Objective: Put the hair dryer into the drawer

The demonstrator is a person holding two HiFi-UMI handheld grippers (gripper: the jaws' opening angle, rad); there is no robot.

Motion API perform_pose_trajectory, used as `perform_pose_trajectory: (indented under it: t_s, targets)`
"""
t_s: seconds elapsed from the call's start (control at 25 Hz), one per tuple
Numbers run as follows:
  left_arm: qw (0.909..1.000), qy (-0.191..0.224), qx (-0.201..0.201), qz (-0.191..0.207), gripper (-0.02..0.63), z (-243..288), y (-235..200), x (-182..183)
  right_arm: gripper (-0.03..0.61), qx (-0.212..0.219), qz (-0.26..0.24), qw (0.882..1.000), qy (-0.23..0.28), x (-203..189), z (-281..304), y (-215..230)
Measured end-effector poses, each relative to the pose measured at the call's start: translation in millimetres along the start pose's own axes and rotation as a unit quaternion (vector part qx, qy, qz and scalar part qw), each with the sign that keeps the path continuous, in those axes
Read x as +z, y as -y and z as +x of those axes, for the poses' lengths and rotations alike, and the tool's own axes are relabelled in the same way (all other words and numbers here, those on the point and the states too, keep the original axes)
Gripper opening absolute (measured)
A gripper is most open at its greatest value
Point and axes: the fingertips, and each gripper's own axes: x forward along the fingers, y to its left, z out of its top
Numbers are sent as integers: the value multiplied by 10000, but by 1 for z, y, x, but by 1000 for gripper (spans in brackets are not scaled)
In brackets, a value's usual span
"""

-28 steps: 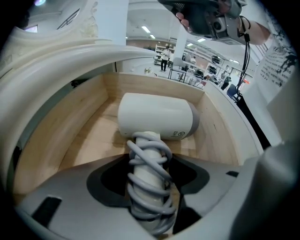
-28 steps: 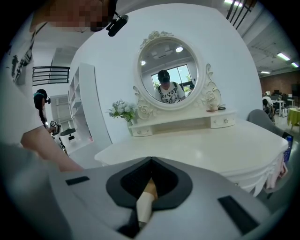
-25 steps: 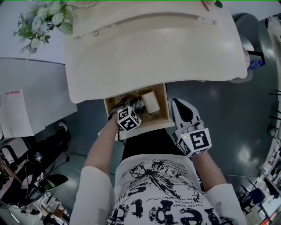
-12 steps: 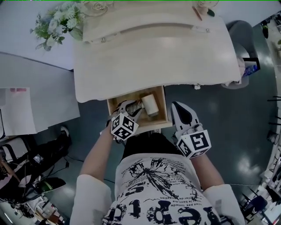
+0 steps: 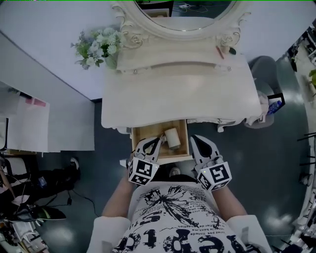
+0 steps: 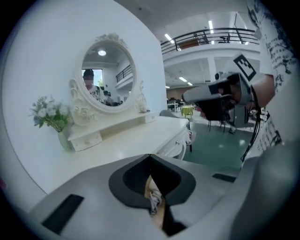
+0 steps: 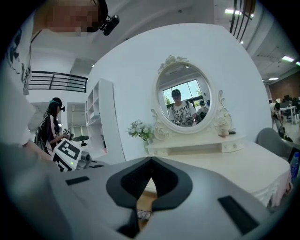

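The hair dryer [image 5: 172, 138], a pale barrel with a dark cord beside it, lies in the open wooden drawer [image 5: 183, 154] under the front of the white dressing table [image 5: 148, 99]. My left gripper [image 5: 158, 140] hangs above the drawer's left half, shut with nothing between its jaws. My right gripper [image 5: 194, 139] hovers just right of the drawer, its jaws also meeting and empty. In the left gripper view the joined jaw tips [image 6: 150, 155] point over the tabletop, and the right gripper [image 6: 220, 96] shows at the right. The right gripper view shows its own tips [image 7: 151, 159] closed.
An oval mirror [image 5: 185, 12] stands at the table's back over a shelf with small drawers [image 5: 182, 62]. A vase of flowers [image 5: 98, 47] sits at the back left. A grey chair [image 5: 264, 69] stands to the right, a white partition [image 5: 29, 99] to the left.
The left gripper has risen out of the drawer and pulled back, its jaws now shut and empty. The right gripper rose a little too. The hair dryer stayed in the drawer.
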Motion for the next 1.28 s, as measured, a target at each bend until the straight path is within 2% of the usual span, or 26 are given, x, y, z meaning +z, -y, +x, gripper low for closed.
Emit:
perform_pose_trajectory:
  t_s: [0.12, 0.24, 0.4, 0.52, 0.8, 1.28]
  targets:
    - [9977, 492, 395, -239, 20, -25, -8, 37, 9, 134, -337, 9991, 210, 19, 0, -14]
    - [9911, 1011, 778, -389, 21, -54, -19, 71, 9, 265, -649, 9968, 388, 34, 1, -29]
    - [9805, 1603, 1065, -399, 21, -94, -29, 104, 9, 489, -879, 9931, 597, 48, -4, -51]
    - [9745, 1878, 1140, -459, 21, -116, -35, 114, 9, 524, -982, 9914, 686, 54, -8, -59]
    - [9677, 2047, 1287, -716, 21, -150, -40, 114, 9, 503, -1118, 9907, 588, 53, -18, -75]
    - [9670, 2054, 1236, -860, 21, -155, -32, 109, 9, 475, -1107, 9908, 623, 53, -29, -80]
